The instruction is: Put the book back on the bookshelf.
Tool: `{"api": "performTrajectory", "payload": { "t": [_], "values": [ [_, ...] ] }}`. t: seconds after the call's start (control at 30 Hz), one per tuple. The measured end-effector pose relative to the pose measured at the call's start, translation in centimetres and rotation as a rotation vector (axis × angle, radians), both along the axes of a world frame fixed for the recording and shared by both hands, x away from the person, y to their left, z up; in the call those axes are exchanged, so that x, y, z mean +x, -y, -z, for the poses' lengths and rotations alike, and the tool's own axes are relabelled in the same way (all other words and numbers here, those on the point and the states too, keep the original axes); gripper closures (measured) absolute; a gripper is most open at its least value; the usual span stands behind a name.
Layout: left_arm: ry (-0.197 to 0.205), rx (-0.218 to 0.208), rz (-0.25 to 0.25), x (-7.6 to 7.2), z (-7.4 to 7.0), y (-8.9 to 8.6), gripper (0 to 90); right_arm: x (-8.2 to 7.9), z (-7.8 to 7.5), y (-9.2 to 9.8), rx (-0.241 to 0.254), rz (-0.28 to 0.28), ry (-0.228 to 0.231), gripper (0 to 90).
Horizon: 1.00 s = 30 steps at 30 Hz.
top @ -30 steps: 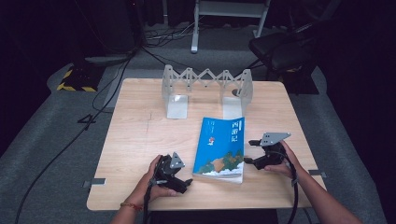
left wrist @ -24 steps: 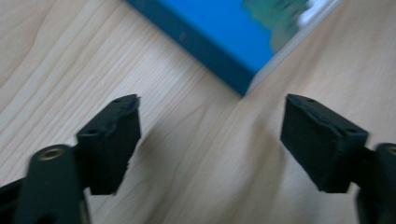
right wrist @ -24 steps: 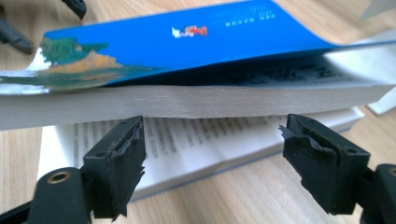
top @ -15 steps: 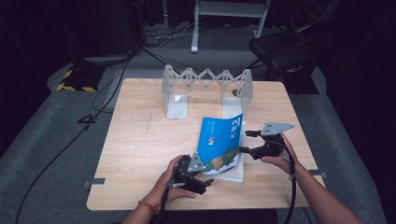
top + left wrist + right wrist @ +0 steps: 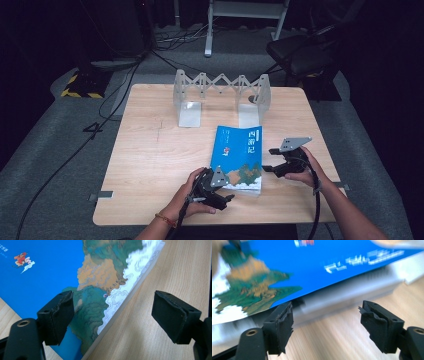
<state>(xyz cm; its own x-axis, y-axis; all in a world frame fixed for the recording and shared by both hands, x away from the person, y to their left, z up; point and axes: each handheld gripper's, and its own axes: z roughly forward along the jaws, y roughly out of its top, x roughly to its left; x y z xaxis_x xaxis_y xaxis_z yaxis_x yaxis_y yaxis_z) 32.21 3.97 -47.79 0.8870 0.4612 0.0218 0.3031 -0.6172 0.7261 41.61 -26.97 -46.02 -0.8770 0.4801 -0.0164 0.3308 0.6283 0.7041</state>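
Observation:
A book with a blue cover (image 5: 235,150) lies on the wooden table (image 5: 150,165), right of centre. My left gripper (image 5: 226,192) is at its near left corner. In the left gripper view the book (image 5: 50,272) has its lower page edge running between the open jaws of the left gripper (image 5: 112,315), one jaw over the cover; they have narrowed a little. My right gripper (image 5: 267,160) faces the book's right edge. In the right gripper view the right gripper (image 5: 325,317) stands just short of the blurred book (image 5: 337,255); its jaws have just been opening, nothing between them.
A white folding zigzag rack (image 5: 220,87) stands at the back of the table. A dark chair (image 5: 300,55) and cables (image 5: 125,85) are on the floor beyond. Bare wood lies left of the book.
My left gripper moved right to the book's near corner. The cover curled up half a second ago and now lies almost flat again. The right gripper stayed by the right edge.

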Motion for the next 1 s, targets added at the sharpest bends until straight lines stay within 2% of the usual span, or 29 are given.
{"api": "performTrajectory", "payload": {
  "t": [0.03,0.07,0.1,0.27,0.37,0.4,0.47,0.5,0.63,0.77,0.87,1.0],
  "values": [
    [0.001,0.001,0.000,0.0,0.0,0.0,18.5,0.1,0.6,0.3,-0.027,-0.003,-0.015,26.5],
    [0.001,0.001,0.000,0.0,0.0,0.0,18.3,0.1,0.6,0.3,-0.027,-0.003,-0.015,26.5],
    [0.008,0.011,0.002,0.0,0.0,0.0,18.2,0.1,1.5,0.3,-0.071,-0.015,-0.032,26.1],
    [0.003,0.001,-0.004,0.2,0.0,-0.1,18.0,0.2,2.5,-0.3,-0.087,-0.035,-0.044,26.3],
    [0.003,-0.002,-0.001,0.2,0.1,-0.1,17.7,0.0,2.8,-1.0,-0.114,-0.055,-0.014,25.7],
    [0.005,0.000,-0.002,0.2,0.1,-0.1,17.7,0.0,2.8,-0.9,-0.111,-0.061,-0.003,25.3],
    [0.004,0.001,0.003,0.2,0.0,-0.1,17.7,0.1,2.7,-0.7,-0.080,-0.053,-0.020,25.5],
    [0.006,0.011,0.007,0.3,0.0,-0.1,17.7,0.0,2.7,-0.7,-0.080,-0.051,-0.023,25.7],
    [0.000,0.001,0.001,0.4,0.0,-0.1,18.1,-0.1,2.4,-0.8,-0.089,-0.052,0.000,25.4],
    [0.006,0.011,0.015,0.4,0.0,0.1,18.7,0.0,1.9,-0.7,-0.057,-0.052,-0.004,25.3],
    [0.008,0.013,0.025,0.4,0.0,0.5,18.8,-0.2,1.4,-0.8,-0.056,-0.049,0.014,25.7],
    [0.008,0.016,0.024,0.3,0.0,0.8,18.9,-0.1,0.9,-0.9,-0.039,-0.049,0.014,25.3]
  ]
}}
